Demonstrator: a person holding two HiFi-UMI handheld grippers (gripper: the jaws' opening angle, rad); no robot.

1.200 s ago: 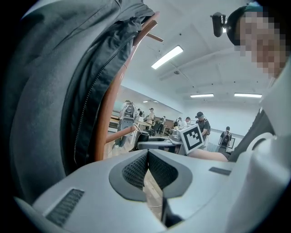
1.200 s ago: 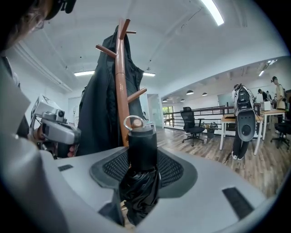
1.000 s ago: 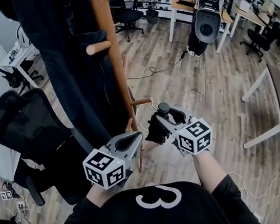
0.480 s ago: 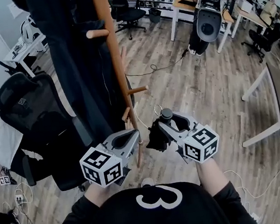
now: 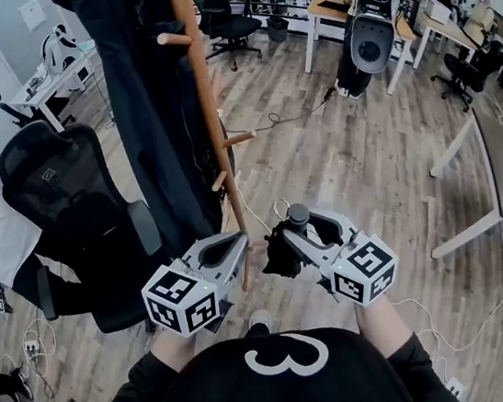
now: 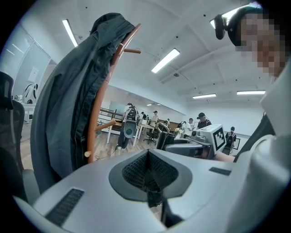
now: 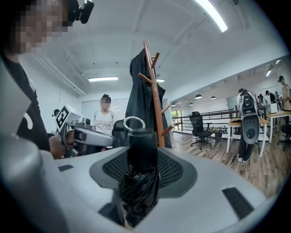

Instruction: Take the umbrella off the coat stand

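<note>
A wooden coat stand point(image 5: 207, 109) rises at the left of the head view with a dark coat point(image 5: 140, 100) hanging on it. My right gripper point(image 5: 294, 225) is shut on a folded black umbrella point(image 5: 275, 250), held free of the stand's pegs. In the right gripper view the umbrella's black handle point(image 7: 142, 150) with its metal ring point(image 7: 134, 123) stands up between the jaws, with the stand point(image 7: 154, 95) well behind it. My left gripper point(image 5: 237, 242) hovers beside the stand's lower pole, shut with nothing in it; its pads point(image 6: 148, 175) meet.
A black office chair point(image 5: 76, 211) stands left of the stand. A person in a white shirt point(image 7: 105, 123) stands behind my left gripper point(image 7: 84, 134). Desks point(image 5: 345, 6), more chairs and people fill the far right. A cable point(image 5: 287, 121) lies on the wood floor.
Both grippers have drawn back from the stand, and the umbrella has come away with the right one; its ring is now well clear of the lower peg.
</note>
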